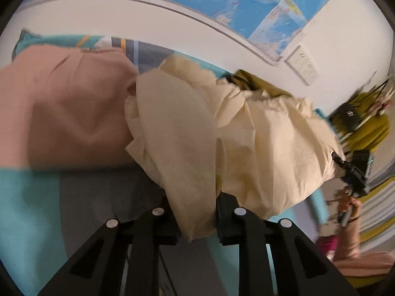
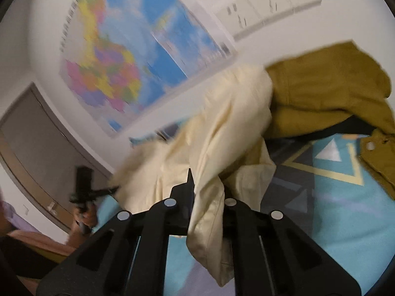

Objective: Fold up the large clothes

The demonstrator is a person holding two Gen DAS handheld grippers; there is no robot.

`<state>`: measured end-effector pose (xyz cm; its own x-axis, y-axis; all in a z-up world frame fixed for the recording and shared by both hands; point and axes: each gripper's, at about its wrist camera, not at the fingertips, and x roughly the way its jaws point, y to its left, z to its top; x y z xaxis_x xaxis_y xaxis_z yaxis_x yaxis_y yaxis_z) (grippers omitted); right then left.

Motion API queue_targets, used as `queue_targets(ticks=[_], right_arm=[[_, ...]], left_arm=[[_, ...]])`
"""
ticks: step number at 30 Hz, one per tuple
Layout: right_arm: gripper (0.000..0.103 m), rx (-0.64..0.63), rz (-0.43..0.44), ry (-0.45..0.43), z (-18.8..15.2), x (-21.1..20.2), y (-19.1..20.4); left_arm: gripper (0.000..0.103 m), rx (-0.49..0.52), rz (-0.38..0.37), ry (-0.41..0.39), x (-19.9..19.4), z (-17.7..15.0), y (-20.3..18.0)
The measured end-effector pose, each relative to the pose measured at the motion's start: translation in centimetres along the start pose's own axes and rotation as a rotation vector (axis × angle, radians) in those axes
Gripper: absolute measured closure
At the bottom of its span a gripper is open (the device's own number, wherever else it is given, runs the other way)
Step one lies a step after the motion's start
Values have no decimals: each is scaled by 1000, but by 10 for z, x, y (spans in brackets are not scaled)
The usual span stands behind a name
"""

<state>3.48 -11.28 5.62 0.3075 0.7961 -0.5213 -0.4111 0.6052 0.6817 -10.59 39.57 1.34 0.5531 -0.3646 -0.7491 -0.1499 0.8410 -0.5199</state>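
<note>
A large cream garment (image 1: 222, 128) hangs bunched between both grippers above a patterned bed cover. My left gripper (image 1: 197, 219) is shut on one edge of it, the cloth pinched between the black fingers and drooping below them. My right gripper (image 2: 208, 209) is shut on another edge of the cream garment (image 2: 222, 128), a flap of which hangs down past the fingers. In the left wrist view the right gripper (image 1: 355, 170) shows at the far end of the cloth. In the right wrist view the left gripper (image 2: 85, 192) shows at the left, held by a hand.
A pink garment (image 1: 69, 108) lies on the bed to the left. A mustard jacket (image 2: 328, 93) is heaped behind the cream one. The bed cover (image 2: 333, 185) is turquoise with grey triangles. A wall map (image 2: 128, 56) and sockets (image 2: 266, 7) are behind.
</note>
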Motion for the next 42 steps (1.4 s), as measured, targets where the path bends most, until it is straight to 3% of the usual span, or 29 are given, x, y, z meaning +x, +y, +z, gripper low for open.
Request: queue_targets(ticks=[3,4,6,7,9,11,12,13,15,16,17,20,23,26,28,31,32,33,34,35,37,42], right_arm=[[96,-22,-68,-31,-9,-42,1],[96,10,-69,-12,-17,-47,-10],[95,57,-150,65,-33,-34,-31],[95,84,-159,103,-41,-26,-43],[82,96,-255,182,-56,-9,-59],[73,106,-274,174,-57,-10,-62],[55,93,-323,157,-54,-15,-59],[48,77,-361,140,-52,-21,-55],[33,32,-463,57,-42,-39,-40],[32,12,-506,25,-38,-47,-32],[32,-14,-513,4,-35,-48,-25],[32,-137,-394,25,-32,-25,9],[34,-233,-309,108,-31,24,37],[38,-278,-263,206,-32,77,48],[51,-273,-251,252,-34,103,48],[69,-316,-347,284,-39,132,45],[84,-318,-357,286,-40,134,44],[94,-313,-359,279,-40,137,43],[96,-312,-356,270,-38,137,43],[98,-314,-356,253,-36,136,45],[100,-321,-345,197,-25,128,52],[101,-349,-323,25,6,110,71]], left_arm=[[83,-25,-55,-8,-19,-22,8],[82,-40,-60,-2,-19,-33,14],[79,-71,-57,48,-3,-45,21],[77,-74,-25,91,9,-52,26],[61,-80,-4,116,18,-54,31],[54,-55,51,80,8,-49,26],[51,-32,74,65,3,-46,20],[49,24,130,40,-7,-43,8],[29,126,226,-7,-18,-37,-15],[28,179,265,-42,-24,-33,-28],[27,212,263,-70,-27,-26,-37],[22,310,244,-111,-26,-13,-64],[22,406,239,-54,10,-1,-85],[30,449,269,39,62,12,-101],[30,443,302,113,91,19,-102],[29,434,350,187,119,23,-98],[32,439,361,186,124,25,-97],[44,439,361,187,127,28,-96],[54,434,370,183,130,31,-95],[74,422,384,179,131,35,-94],[97,386,373,173,134,45,-89],[101,338,385,62,118,76,-89]])
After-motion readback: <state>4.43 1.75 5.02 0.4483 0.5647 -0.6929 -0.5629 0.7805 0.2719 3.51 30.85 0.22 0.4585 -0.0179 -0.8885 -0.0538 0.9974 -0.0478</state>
